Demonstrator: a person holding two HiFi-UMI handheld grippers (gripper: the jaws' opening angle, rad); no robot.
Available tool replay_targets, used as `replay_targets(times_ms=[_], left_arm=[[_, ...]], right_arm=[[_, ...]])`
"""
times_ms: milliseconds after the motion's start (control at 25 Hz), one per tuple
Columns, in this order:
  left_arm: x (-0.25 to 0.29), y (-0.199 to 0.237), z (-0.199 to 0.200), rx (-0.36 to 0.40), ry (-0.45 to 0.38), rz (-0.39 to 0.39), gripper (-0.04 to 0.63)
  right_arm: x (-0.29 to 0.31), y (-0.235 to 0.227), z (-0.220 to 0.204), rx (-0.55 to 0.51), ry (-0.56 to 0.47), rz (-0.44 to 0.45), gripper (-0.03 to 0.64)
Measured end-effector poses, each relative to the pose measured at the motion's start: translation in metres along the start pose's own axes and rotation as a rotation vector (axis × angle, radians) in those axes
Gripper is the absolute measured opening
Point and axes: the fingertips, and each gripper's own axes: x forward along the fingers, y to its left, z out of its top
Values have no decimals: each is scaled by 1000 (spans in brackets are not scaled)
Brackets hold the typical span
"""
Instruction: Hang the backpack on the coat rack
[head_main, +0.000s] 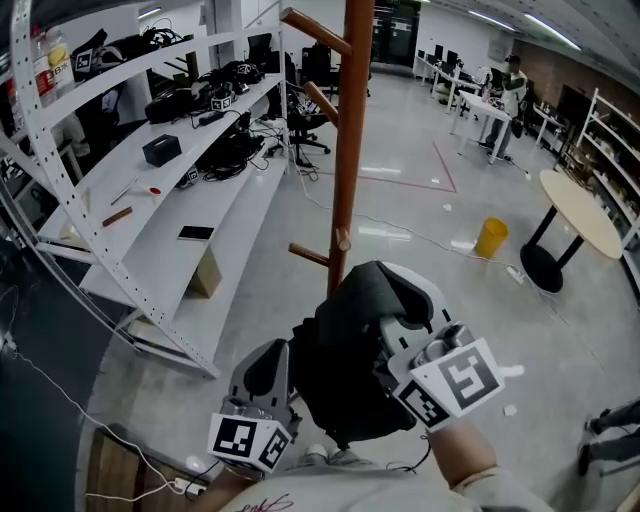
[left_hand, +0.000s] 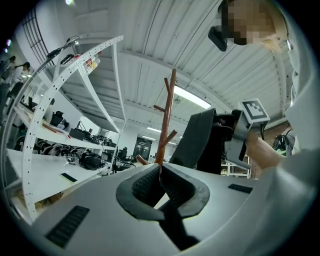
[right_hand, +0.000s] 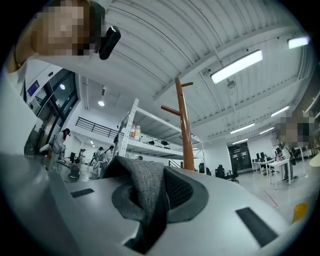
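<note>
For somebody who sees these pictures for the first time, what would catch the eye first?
The dark backpack fills the lower middle of the head view, its grey fabric clamped in the right gripper. Just beyond it rises the tall brown coat rack, its visible pegs bare. White shelving runs along the left.

White shelving (head_main: 245, 200) at left — yellow bin (head_main: 490, 238) near round table (head_main: 582, 212).

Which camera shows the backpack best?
The head view: most of the dark backpack shows, near the coat rack. The left gripper view catches one edge; the right gripper view only grey fabric pinched between its jaws.
</note>
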Motion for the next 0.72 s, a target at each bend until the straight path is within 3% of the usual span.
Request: replay_targets(times_ms=[160,360,720], left_arm=[[3,5,7,-9,-30,24,25],[5,8,11,-24,-59,53,25],[8,22,7,-29,-64,94,25]], right_arm=[[27,-8,26,-95,17,17,44],[61,-38,39,-112,49,-4,44],[91,-91,-16,-42,161,-97,44]])
